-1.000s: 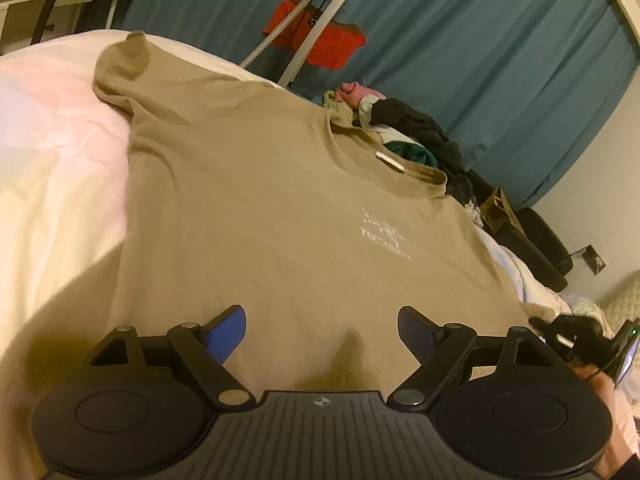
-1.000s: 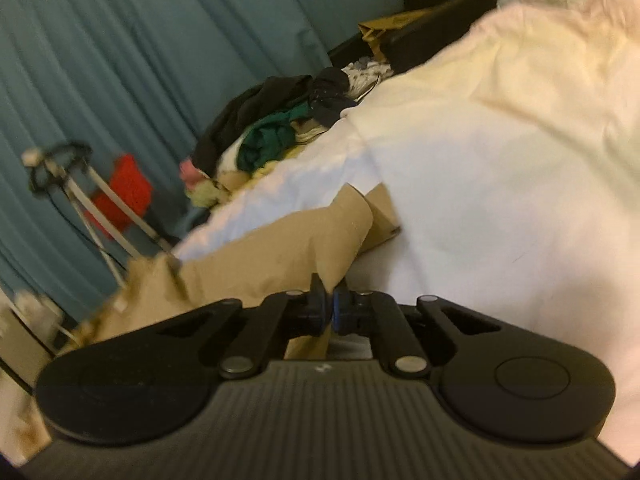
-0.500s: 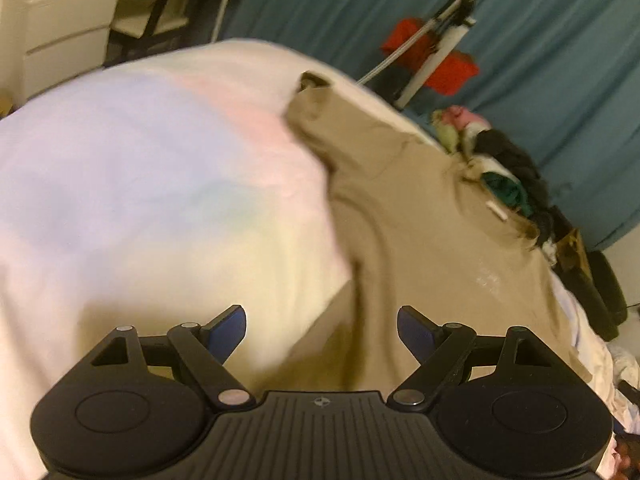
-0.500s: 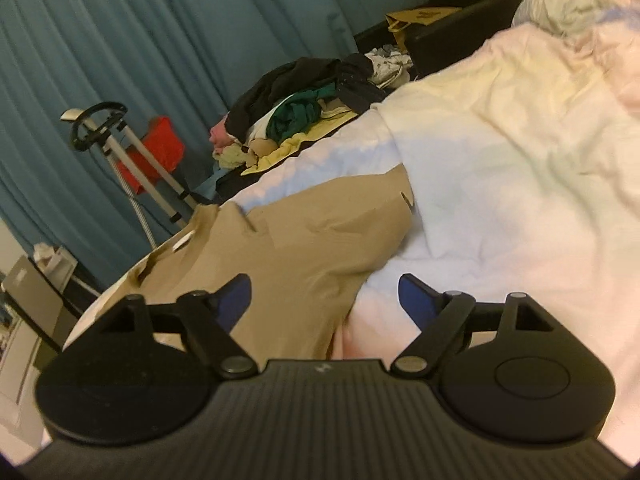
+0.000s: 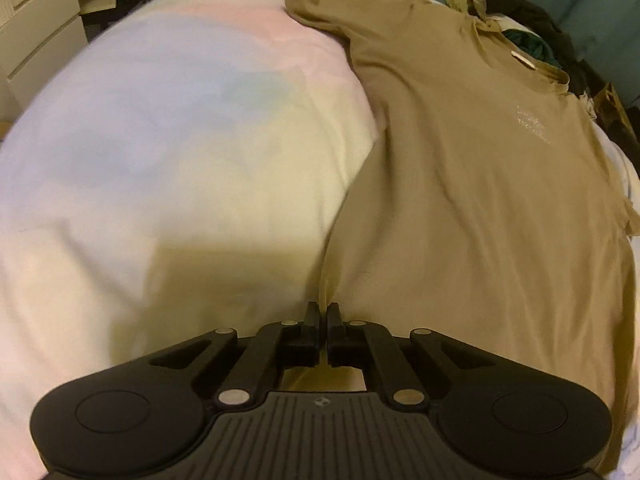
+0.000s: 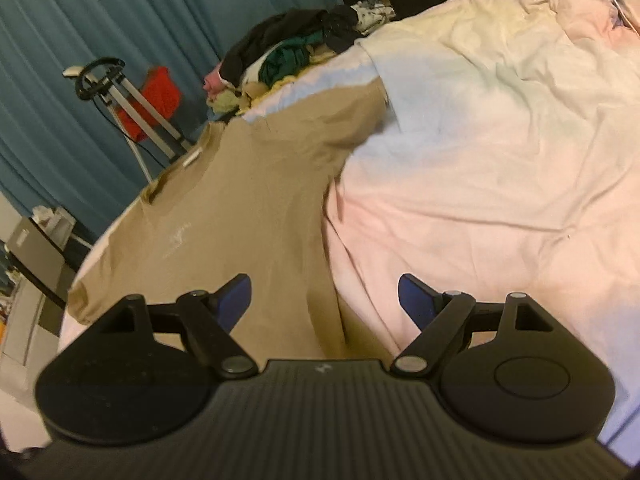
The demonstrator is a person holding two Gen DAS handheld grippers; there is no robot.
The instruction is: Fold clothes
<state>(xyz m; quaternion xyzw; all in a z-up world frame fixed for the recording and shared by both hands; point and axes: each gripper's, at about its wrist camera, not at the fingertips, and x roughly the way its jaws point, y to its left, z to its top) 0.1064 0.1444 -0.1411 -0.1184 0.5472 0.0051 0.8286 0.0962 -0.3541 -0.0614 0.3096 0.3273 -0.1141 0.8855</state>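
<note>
While the tan T-shirt [image 5: 460, 168] lay flat on the duvet [image 5: 160, 140], left gripper [image 5: 323, 316] pinched its hem corner — right gripper [image 6: 324, 300] gaped wide, empty.

The left wrist camera looked steeply down from close above the bed [image 5: 160, 140], along its own fingers at the near hem of the tan shirt [image 5: 460, 180]. The right wrist camera sat farther back and tilted less, facing across the shirt [image 6: 240, 208] toward the blue curtain [image 6: 100, 20]. Both views shared the shirt, the bedding and the heap of clothes [image 5: 520, 12] beyond.
</note>
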